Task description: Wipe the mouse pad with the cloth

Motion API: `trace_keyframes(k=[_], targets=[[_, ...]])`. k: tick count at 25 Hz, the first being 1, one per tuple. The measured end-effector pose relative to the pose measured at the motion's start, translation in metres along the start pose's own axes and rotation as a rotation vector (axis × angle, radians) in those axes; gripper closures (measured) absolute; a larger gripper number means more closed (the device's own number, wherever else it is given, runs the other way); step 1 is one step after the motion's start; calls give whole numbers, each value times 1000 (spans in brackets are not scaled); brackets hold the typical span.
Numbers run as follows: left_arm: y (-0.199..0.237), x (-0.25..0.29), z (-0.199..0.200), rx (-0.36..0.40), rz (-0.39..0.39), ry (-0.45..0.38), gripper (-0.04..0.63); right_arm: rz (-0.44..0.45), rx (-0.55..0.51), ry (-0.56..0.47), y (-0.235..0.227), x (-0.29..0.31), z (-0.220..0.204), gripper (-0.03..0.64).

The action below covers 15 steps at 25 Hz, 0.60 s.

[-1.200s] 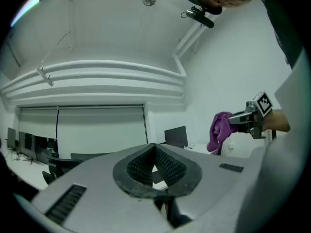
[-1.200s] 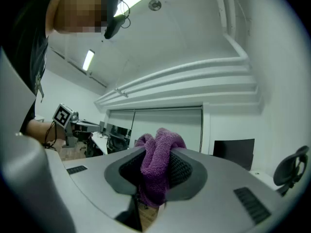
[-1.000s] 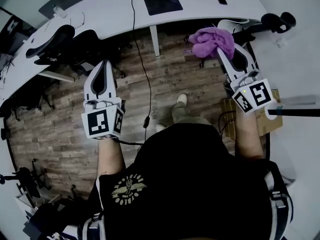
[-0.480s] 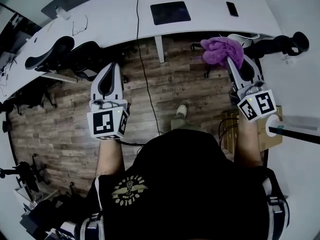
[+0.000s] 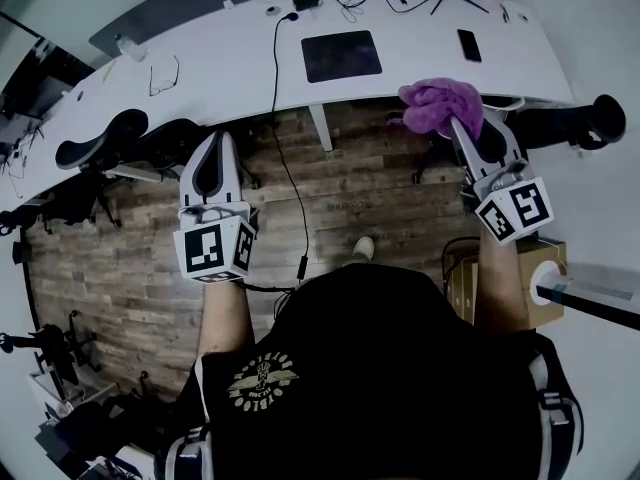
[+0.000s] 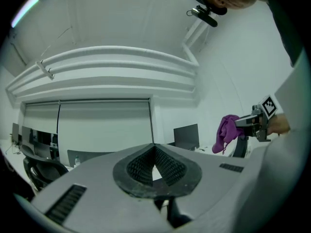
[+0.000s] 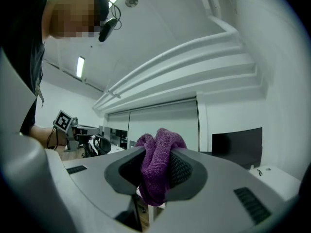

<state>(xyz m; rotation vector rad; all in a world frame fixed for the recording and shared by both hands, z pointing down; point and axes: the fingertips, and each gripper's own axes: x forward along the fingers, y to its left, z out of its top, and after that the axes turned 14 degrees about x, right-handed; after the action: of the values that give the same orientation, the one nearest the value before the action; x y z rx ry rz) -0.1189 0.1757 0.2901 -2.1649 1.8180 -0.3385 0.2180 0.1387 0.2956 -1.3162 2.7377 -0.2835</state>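
A person stands short of a curved white tabletop [image 5: 230, 63], the right claw [image 5: 462, 128] clamped on a bunched purple cloth [image 5: 440, 103] that spills out past its tips. The black mouse pad [image 5: 342, 55] lies untouched on the tabletop, ahead and to the left of the cloth and well apart from it. The cloth looks pinched by one fold only, so a hard drag across the pad could pull it free of the claw. The pad may also skate on the smooth surface, since nothing braces it. A cable [image 5: 276, 58] runs just beside the pad's left edge and a phone [image 5: 468, 45] lies to its right, and a wide stroke could snag either. The left claw [image 5: 218, 140] is closed on nothing, its pads meeting at the tip. Both forearms reach forward, well apart, claws aimed at the tabletop and held over the wooden floor [image 5: 130, 258]
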Motion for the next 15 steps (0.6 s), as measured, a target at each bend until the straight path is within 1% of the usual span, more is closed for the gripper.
trace_keyframes(k=[4, 10, 15], targets=[[-5, 15, 5, 1, 26, -4, 594, 18, -3, -5, -19, 8, 8, 523], [-15, 32, 9, 21, 20, 6, 592, 21, 14, -12, -45, 16, 11, 523], [-13, 38, 8, 29, 27, 20, 594, 28, 29, -6, -52, 24, 10, 523]])
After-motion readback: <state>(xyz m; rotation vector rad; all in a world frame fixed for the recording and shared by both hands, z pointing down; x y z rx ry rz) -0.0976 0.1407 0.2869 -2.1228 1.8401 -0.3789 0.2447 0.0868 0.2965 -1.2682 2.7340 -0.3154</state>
